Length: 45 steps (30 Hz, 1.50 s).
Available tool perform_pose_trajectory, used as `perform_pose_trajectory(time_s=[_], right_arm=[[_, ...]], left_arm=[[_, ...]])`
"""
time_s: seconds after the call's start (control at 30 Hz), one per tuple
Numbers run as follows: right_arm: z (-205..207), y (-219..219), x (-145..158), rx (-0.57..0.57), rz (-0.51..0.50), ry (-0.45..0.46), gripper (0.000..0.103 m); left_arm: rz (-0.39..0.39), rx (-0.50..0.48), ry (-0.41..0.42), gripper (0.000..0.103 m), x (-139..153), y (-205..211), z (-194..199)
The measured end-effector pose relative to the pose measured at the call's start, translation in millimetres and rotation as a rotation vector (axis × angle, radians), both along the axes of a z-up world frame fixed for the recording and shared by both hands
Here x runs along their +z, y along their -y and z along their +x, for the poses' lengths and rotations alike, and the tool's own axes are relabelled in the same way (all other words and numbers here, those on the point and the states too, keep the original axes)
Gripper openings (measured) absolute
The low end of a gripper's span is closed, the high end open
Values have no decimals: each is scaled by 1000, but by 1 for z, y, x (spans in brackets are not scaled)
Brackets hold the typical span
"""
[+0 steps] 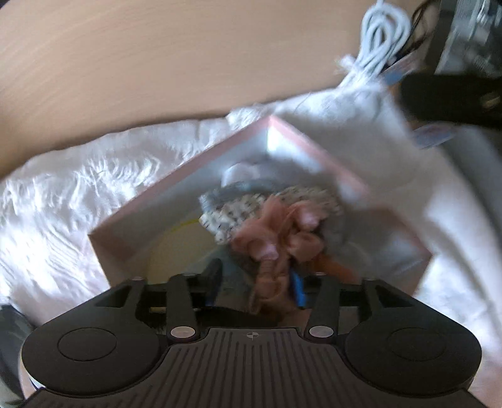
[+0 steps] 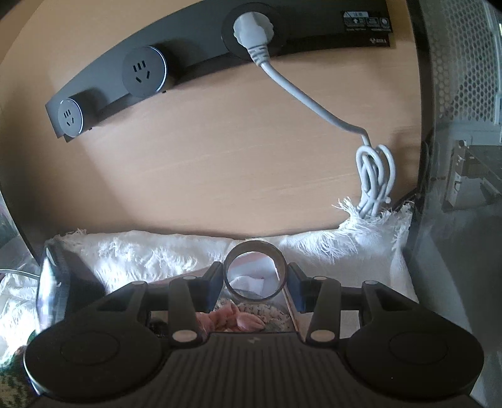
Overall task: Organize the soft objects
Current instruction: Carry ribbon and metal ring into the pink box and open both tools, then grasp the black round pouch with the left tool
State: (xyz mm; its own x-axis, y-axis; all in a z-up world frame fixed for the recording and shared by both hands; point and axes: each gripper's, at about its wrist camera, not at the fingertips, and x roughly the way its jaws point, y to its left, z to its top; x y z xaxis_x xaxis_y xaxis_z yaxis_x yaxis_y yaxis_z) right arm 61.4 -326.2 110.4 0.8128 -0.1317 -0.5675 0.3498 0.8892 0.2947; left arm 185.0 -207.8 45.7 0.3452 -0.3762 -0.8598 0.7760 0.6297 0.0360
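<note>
Pink satin ribbon point(image 1: 276, 241): glossy salmon-pink, bunched into loops and tails, blurred in the left wrist view. It lies over a speckled cream knit piece point(image 1: 251, 207) inside a pale pink box point(image 1: 175, 185), its tail trailing down between the left gripper point(image 1: 255, 276) fingers. Left fingers stand wide on either side of the ribbon; cannot tell whether they pinch it. Grey-white soft items sit deeper in the box. Box rests on a white fringed cloth point(image 1: 78, 182) against a light wood panel point(image 1: 157, 56). Right gripper point(image 2: 254, 279) is clamped on a brown tape roll point(image 2: 254, 270), held upright above the box. Behind: dark socket rail point(image 2: 188, 72), grey plug point(image 2: 252, 29), coiled white cable point(image 2: 375, 175).
</note>
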Motion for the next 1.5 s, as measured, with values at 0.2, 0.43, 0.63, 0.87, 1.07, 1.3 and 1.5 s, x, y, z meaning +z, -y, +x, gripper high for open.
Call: perform_pose_trajectory(time_s=[0.2,0.43,0.63,0.87,1.07,1.3,1.5], right_arm=[[-4,-1,-5,0,-1,-11,44],[0,-1,-15,1,8,-44,44],[12,-8,-23,52,55,-68,44],[46,-30,-68,136,66,-295,54],[30,-41,-70,127,56,-316,54],[10,-70,-18,104,-74,-213,60],[17,-133,15,176,-151,-123,63]], left_arm=[[-116,56,-56,65,8,-19,9],[-357,124,-138,64,56,-76,17],[-434,241,-77,62,73,-117,15],[-370,269,3,62,75,-132,1],[-357,239,53,62,76,-143,-11],[-404,223,62,62,82,-175,-18],[-405,220,107,62,92,-221,-19]])
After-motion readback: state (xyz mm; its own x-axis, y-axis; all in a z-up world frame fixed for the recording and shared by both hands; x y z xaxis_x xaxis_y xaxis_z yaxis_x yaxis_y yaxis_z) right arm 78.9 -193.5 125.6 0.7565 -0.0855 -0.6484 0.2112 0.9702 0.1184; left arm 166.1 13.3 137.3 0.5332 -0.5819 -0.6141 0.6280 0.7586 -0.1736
